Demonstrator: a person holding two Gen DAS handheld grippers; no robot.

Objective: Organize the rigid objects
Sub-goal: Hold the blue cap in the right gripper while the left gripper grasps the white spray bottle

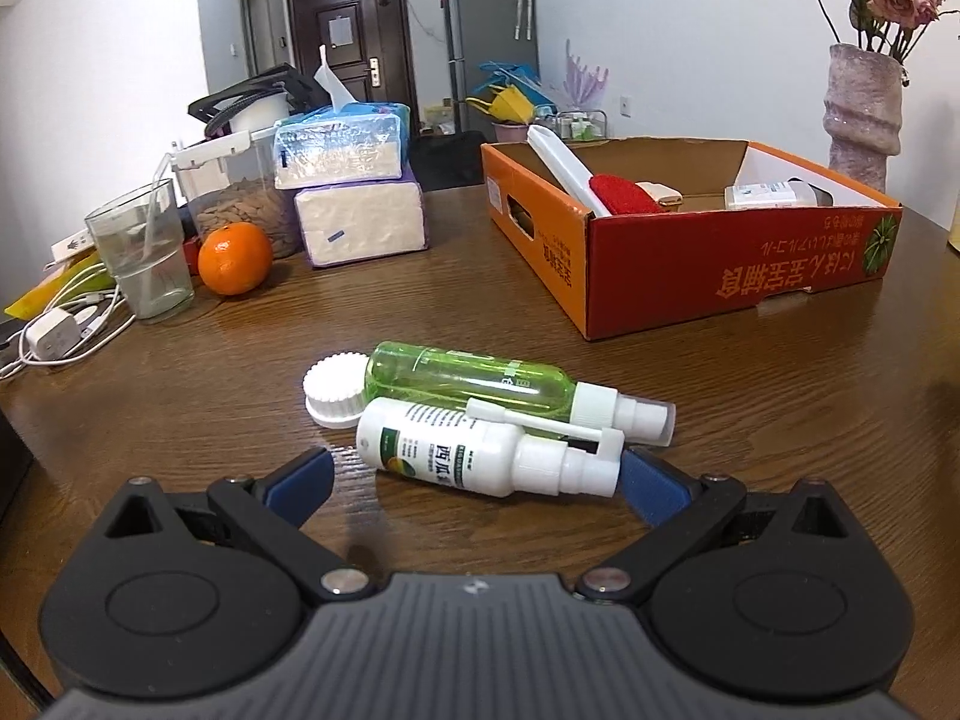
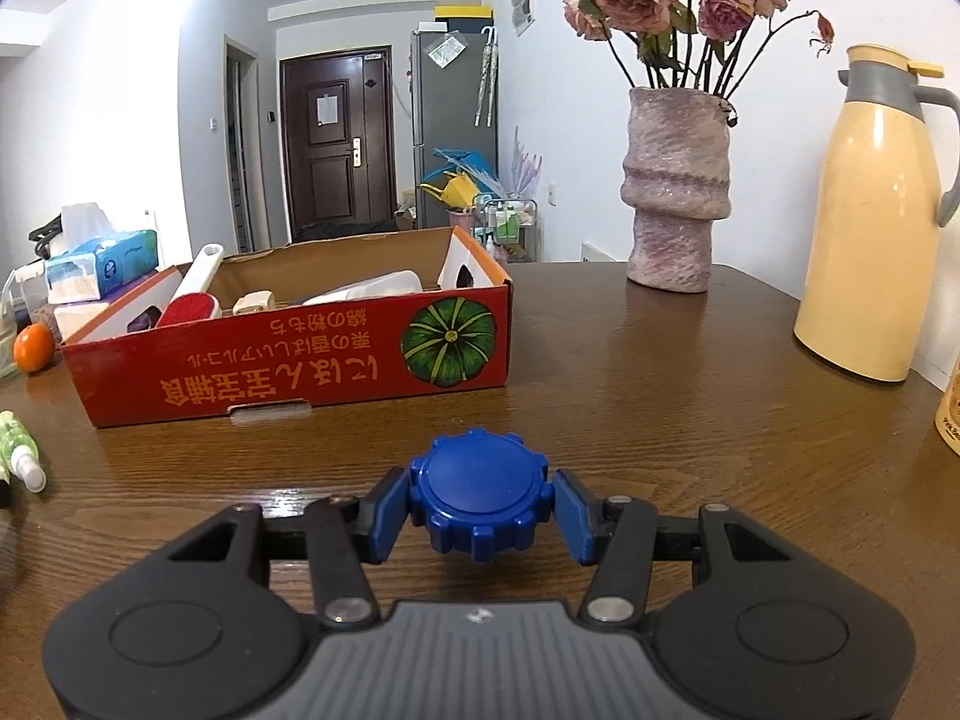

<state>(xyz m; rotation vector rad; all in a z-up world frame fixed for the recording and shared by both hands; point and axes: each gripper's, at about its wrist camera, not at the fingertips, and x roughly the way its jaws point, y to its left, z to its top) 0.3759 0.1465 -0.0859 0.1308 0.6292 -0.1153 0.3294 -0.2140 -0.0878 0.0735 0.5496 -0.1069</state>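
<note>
The counter point(image 2: 660, 420), dark wood grain, is carrying everything, and the orange box point(image 2: 288, 360) is serving as the landmark: it is sitting open-topped toward the back with a lint brush point(image 1: 624, 192) and a pale bottle already lying inside. Beyond the box on its right side a vase point(image 2: 678, 192) is standing, with a cream thermos jug point(image 2: 870, 222) further right; off the box's left end tissue packs point(image 1: 354, 192), a glass point(image 1: 144, 258) and an orange point(image 1: 234, 258) are crowding together. In front of the box's left part, a green spray bottle point(image 1: 474, 381) and a white spray bottle point(image 1: 456, 450) are lying on their sides, touching along their lengths, with a white ribbed cap point(image 1: 333, 390) at their base end. The left tongs point(image 1: 474, 477) are standing spread wide, flanking the white spray bottle without gripping it. In front of the box's long wall, the right tongs point(image 2: 480, 507) are pinching a blue knobbed lid point(image 2: 480, 498) by its ridged rim. That lid is looking light, stiff and unbreakable, and its ridges are likely giving the pads good bite. The bottles are probably light, hard plastic, smooth and prone to rolling, so taking the white one across its labelled mid-body, away from the thin nozzle arm, is seeming wisest.
</note>
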